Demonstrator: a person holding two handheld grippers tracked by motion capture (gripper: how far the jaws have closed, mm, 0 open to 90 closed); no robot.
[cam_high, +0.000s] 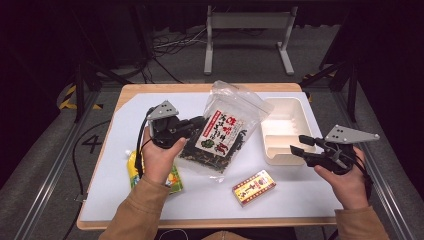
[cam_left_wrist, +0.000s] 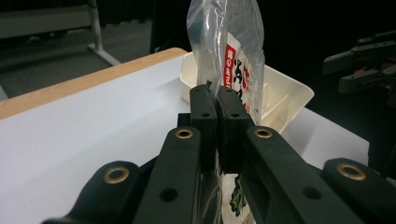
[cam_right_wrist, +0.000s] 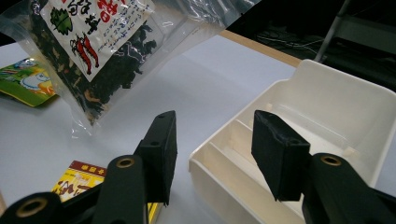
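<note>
A clear plastic bag of dark dried food (cam_high: 224, 131) with a white, red-lettered label hangs lifted over the middle of the white mat. My left gripper (cam_high: 196, 123) is shut on the bag's left edge; in the left gripper view (cam_left_wrist: 217, 109) the two jaws press the clear film of the bag (cam_left_wrist: 231, 42) between them. My right gripper (cam_high: 301, 145) stands open at the right, next to the cream tray (cam_high: 295, 107), with nothing between its fingers. In the right gripper view (cam_right_wrist: 212, 144) the bag (cam_right_wrist: 100, 42) hangs at the upper left and the tray (cam_right_wrist: 327, 102) lies just ahead.
A green and yellow packet (cam_high: 174, 179) lies under my left forearm. A small red and yellow box (cam_high: 254, 187) lies at the front middle of the mat (cam_high: 120, 175). The tray has dividers inside. A metal stand (cam_high: 247, 30) is on the floor beyond the table.
</note>
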